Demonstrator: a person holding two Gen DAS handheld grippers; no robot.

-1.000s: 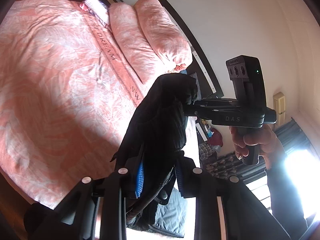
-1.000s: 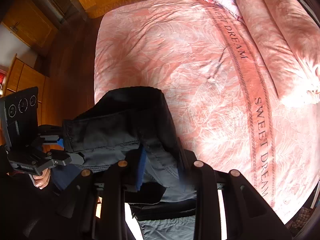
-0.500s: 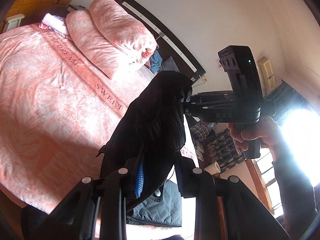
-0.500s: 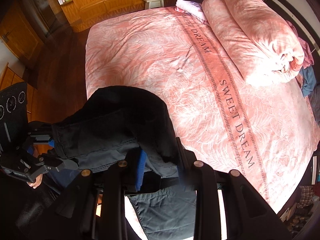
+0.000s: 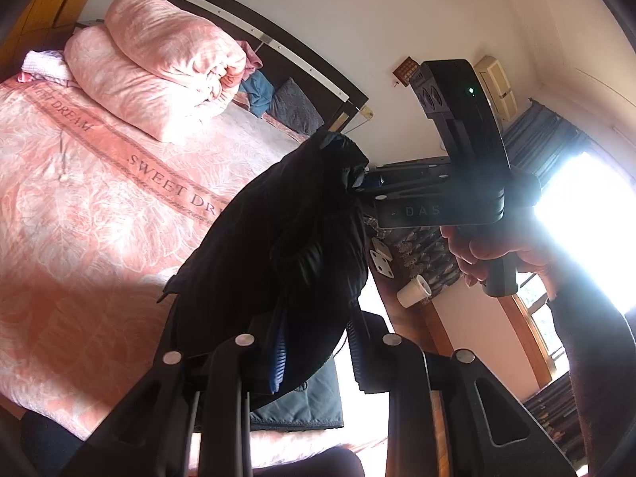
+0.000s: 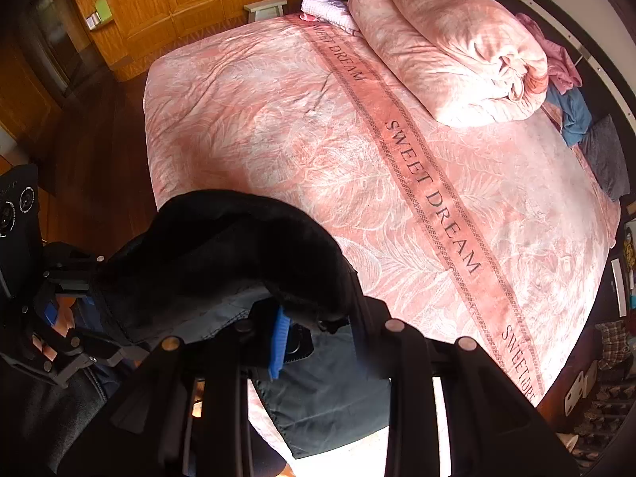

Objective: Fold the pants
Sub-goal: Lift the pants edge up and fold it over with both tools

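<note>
Both your grippers swung the pants (image 5: 278,246) sideways along the bed (image 6: 278,127); left gripper (image 5: 316,351) and right gripper (image 6: 318,336) clamp them, fabric bunched lower centre.

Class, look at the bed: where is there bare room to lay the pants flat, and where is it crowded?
Free: the pink bedspread between the "SWEET DREAM" band and the bed's far edge. Crowded: the rolled duvet and loose clothes by the headboard.
</note>
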